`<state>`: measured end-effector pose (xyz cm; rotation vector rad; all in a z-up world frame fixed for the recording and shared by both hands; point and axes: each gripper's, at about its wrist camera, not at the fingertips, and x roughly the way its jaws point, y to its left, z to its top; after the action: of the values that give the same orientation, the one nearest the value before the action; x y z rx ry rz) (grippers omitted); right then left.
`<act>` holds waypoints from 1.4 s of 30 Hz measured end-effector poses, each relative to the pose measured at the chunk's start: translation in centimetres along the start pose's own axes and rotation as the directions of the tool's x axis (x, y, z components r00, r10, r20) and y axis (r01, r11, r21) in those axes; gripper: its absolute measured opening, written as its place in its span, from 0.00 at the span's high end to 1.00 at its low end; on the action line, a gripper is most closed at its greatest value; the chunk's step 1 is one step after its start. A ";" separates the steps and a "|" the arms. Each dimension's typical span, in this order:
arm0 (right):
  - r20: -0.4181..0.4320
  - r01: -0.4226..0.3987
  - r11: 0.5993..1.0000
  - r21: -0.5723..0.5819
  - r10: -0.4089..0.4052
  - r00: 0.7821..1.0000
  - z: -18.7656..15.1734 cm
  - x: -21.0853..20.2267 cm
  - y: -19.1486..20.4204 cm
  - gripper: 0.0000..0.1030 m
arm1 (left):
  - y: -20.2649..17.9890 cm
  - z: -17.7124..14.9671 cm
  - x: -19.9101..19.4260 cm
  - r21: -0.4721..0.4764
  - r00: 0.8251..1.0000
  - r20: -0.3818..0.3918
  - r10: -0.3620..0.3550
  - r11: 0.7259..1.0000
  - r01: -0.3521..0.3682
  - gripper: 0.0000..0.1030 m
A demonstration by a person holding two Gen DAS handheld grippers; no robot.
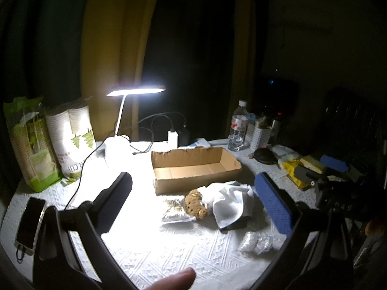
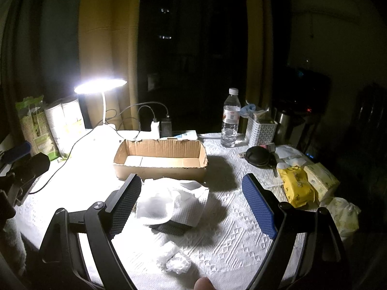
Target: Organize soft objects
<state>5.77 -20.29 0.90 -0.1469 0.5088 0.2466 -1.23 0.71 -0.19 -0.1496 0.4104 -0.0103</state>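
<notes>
As the cardboard box (image 2: 159,159) sits empty, both grippers, left gripper (image 1: 193,193) and right gripper (image 2: 191,198), hang wide, empty, near the white cloth (image 2: 169,200), presumably pre-grasp.

Left gripper (image 1: 193,193) is hovering wide open above the surface (image 1: 169,253), framing white cloth (image 1: 229,203) beside cardboard box (image 1: 196,169).

Left gripper (image 1: 193,193): black curved arms — the finger (image 1: 115,198) at nine o'clock faced with a dark dimpled pad, the three o'clock one blue and dimpled. Right gripper (image 2: 193,203) matches, with a round screw head at its left hinge. A bare fingertip (image 1: 177,279) shows at six o'clock.
</notes>
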 end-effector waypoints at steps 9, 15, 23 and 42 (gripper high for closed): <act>0.000 -0.005 1.000 -0.003 0.005 1.000 0.0 -0.4 0.4 0.15 | 0.3 -0.3 -0.2 -0.009 1.000 0.002 0.004 1.000 -0.004 0.01; -0.005 -0.012 1.000 -0.007 0.012 1.000 -0.1 -0.4 0.6 0.15 | 0.2 -0.5 -0.1 -0.004 1.000 0.000 0.002 1.000 -0.002 0.01; -0.033 -0.018 1.000 -0.010 0.018 0.999 -1.2 0.7 0.3 0.15 | 0.0 -1.2 0.8 0.000 1.000 -0.024 0.004 1.000 -0.004 0.01; -0.289 -0.065 0.998 -0.005 0.061 0.955 -10.2 7.7 -0.1 0.15 | 0.2 -7.2 7.1 0.012 0.972 -0.234 0.015 1.000 -0.012 0.01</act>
<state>7.55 -20.87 -11.68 -0.1824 0.8038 0.2928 2.39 -0.44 -9.59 -0.1353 0.6474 -0.0167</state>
